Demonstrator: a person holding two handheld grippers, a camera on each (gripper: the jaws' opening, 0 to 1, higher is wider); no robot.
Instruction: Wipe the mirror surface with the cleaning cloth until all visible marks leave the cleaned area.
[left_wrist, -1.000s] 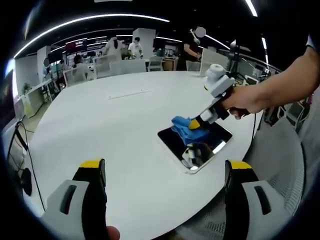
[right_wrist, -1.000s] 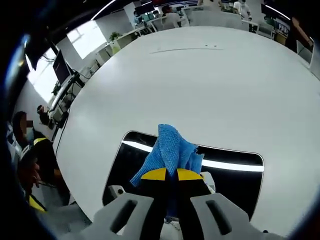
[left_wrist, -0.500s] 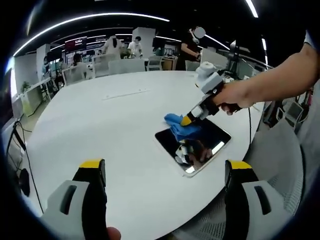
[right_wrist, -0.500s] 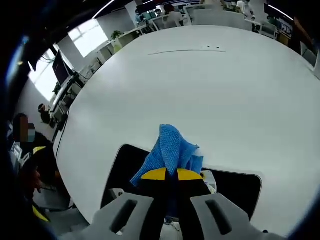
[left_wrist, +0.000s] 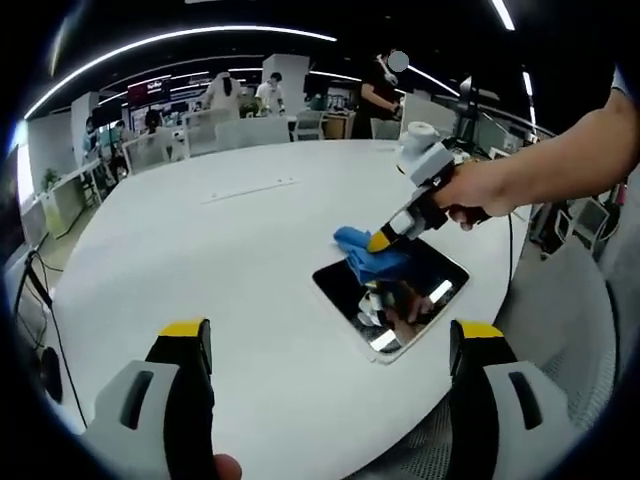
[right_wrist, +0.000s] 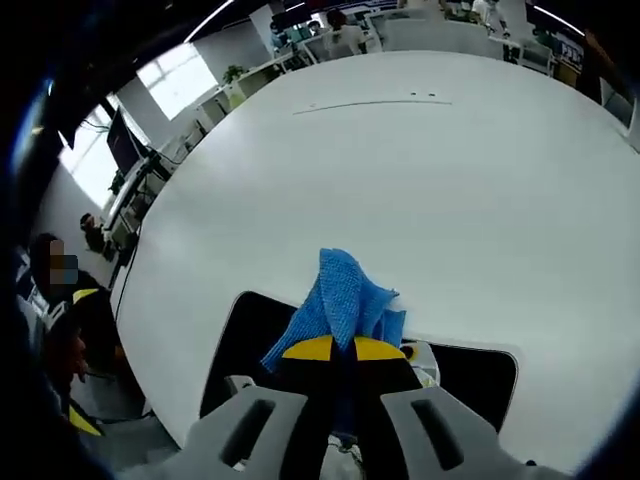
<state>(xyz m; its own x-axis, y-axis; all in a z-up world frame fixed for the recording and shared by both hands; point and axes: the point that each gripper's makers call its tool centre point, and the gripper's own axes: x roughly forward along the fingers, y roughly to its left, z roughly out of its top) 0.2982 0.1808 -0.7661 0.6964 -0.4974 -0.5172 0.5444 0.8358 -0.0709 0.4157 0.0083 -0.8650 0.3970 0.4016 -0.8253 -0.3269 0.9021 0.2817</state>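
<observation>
Mirror (left_wrist: 395, 295) flat on table (left_wrist: 200, 240) near its edge, cloth (left_wrist: 365, 255) on mirror's far end

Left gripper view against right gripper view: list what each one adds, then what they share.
The left gripper view adds the person's hand gripping the right gripper from the side, that gripper's reflection in the glass, and the open left gripper hovering above the table, holding nothing. The right gripper view adds the closed yellow-tipped jaws seen from behind and a window-lit office side. Both share the blue woven cleaning cloth pinched by the right gripper, the dark rectangular mirror under it, and the round white table.
</observation>
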